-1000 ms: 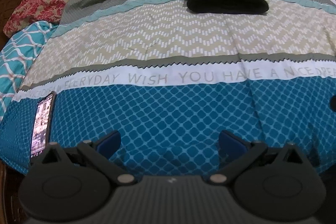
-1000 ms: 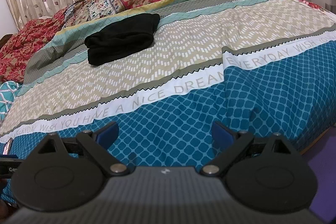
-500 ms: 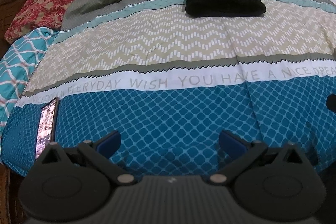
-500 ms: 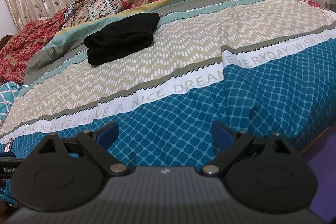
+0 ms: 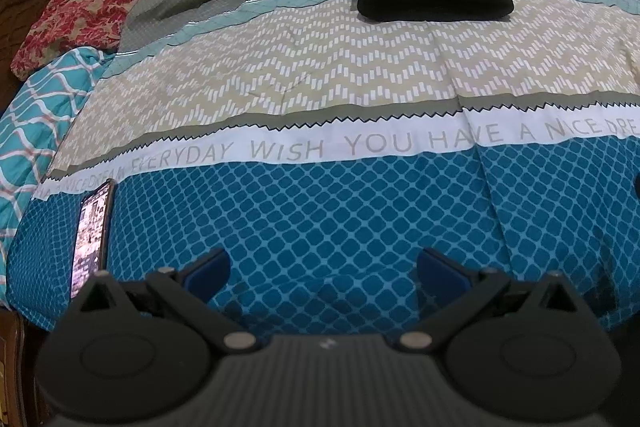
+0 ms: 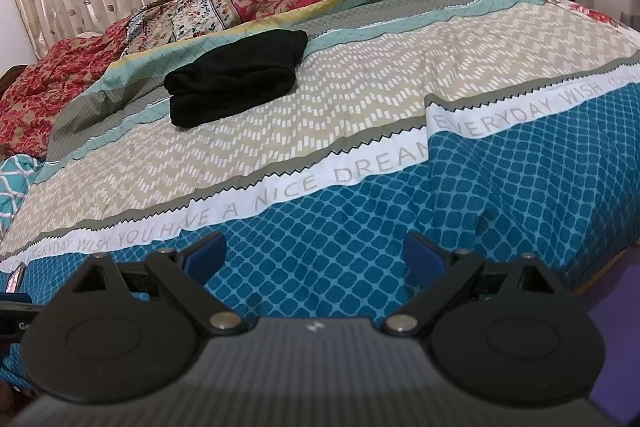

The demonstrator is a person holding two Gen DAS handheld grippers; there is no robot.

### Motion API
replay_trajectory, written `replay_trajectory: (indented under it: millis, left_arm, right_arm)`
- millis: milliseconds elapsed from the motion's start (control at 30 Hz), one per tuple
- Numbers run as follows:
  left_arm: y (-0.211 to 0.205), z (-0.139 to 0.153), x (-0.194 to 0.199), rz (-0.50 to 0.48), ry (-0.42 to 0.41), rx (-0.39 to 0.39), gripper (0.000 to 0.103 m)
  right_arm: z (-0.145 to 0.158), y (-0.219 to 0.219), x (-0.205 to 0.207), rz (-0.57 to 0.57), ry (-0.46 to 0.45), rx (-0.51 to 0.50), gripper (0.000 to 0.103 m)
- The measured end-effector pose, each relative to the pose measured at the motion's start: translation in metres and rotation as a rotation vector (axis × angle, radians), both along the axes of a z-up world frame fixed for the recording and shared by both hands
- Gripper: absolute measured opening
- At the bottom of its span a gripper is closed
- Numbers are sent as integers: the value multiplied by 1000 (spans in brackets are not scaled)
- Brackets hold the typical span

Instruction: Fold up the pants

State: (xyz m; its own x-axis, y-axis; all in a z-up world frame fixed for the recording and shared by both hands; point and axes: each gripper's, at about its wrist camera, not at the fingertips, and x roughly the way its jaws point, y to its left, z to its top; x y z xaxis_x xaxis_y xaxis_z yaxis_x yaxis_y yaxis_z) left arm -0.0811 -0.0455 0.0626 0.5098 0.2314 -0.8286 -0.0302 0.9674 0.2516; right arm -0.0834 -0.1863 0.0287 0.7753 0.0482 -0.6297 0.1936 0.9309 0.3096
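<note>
— Both tools are empty from where I sit: the left tool (image 5: 322, 269) and the right tool (image 6: 316, 255) each have their fingers spread wide apart, hanging over the near blue edge of the bed (image 5: 360, 211).

— And the pants?

— I see the black pants (image 6: 236, 83) lying far up the bed, on its left side in the right view, as a compact stacked bundle, well apart from both tools.

— So finished?

— I'd judge the folding done; the layers look doubled over and nothing trails loose. At most a tidy-up is left. I also see a phone (image 5: 91, 235) near the left edge.
</note>
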Motion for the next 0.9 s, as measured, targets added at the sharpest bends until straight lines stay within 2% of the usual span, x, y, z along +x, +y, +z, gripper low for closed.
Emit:
replay_trajectory:
  millis: [900]
  left_arm:
    - [-10,-8,9,-12,41,28,103]
  right_arm:
    - [-4,-2,1,-23,3,18,96]
